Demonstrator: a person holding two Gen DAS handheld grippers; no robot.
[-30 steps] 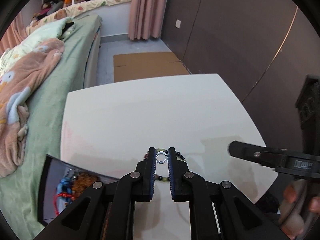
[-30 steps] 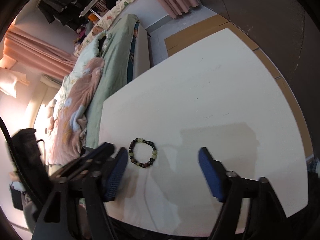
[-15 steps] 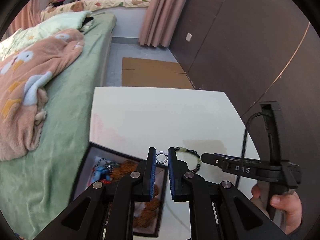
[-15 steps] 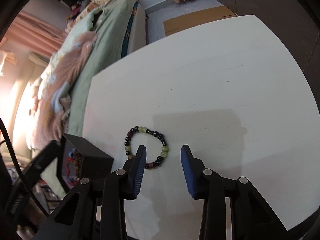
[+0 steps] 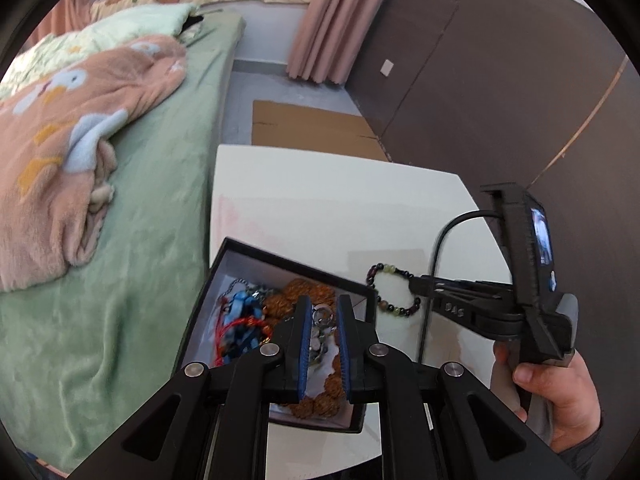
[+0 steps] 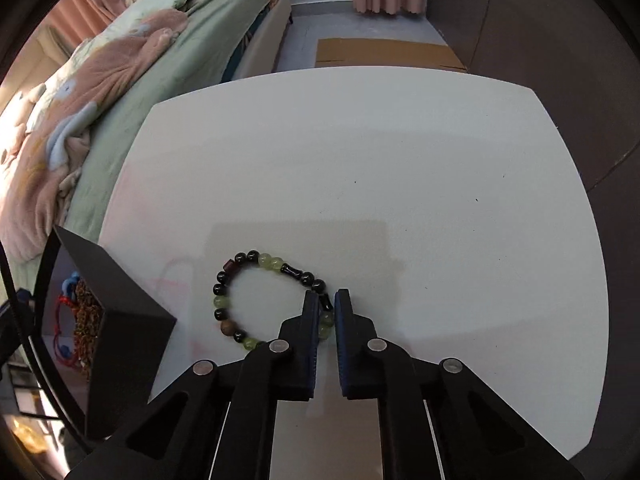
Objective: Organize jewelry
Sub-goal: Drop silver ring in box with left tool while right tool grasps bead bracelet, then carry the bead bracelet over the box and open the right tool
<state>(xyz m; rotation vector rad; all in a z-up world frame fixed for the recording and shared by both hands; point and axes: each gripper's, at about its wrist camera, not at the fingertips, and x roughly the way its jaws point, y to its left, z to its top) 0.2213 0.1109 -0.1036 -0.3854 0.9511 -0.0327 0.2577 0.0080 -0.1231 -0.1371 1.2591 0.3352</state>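
A silver ring (image 5: 322, 314) sits pinched between the blue pads of my left gripper (image 5: 323, 303), which is shut on it above the open black box (image 5: 296, 261). Red, blue and brown beaded pieces lie inside the box. To its right, a bracelet of black and green beads (image 6: 240, 258) lies on the white table (image 6: 360, 160). My right gripper (image 6: 326, 296) points down at the bracelet's right side, its jaws closing with a few beads squeezed between the pads. In the left wrist view the right gripper (image 5: 416, 280) touches the bracelet (image 5: 390, 268).
The box's outer wall (image 6: 120, 300) stands at the table's left edge. A bed with a green sheet (image 5: 160, 160) and a pink blanket (image 5: 60, 128) runs along the left. Flat cardboard (image 6: 380, 52) lies on the floor beyond the table. A hand (image 5: 560, 392) holds the right gripper.
My left gripper carried the ring leftward from over the bracelet to above the open box. My right gripper came down over the bracelet and its wide jaws closed onto the beads.
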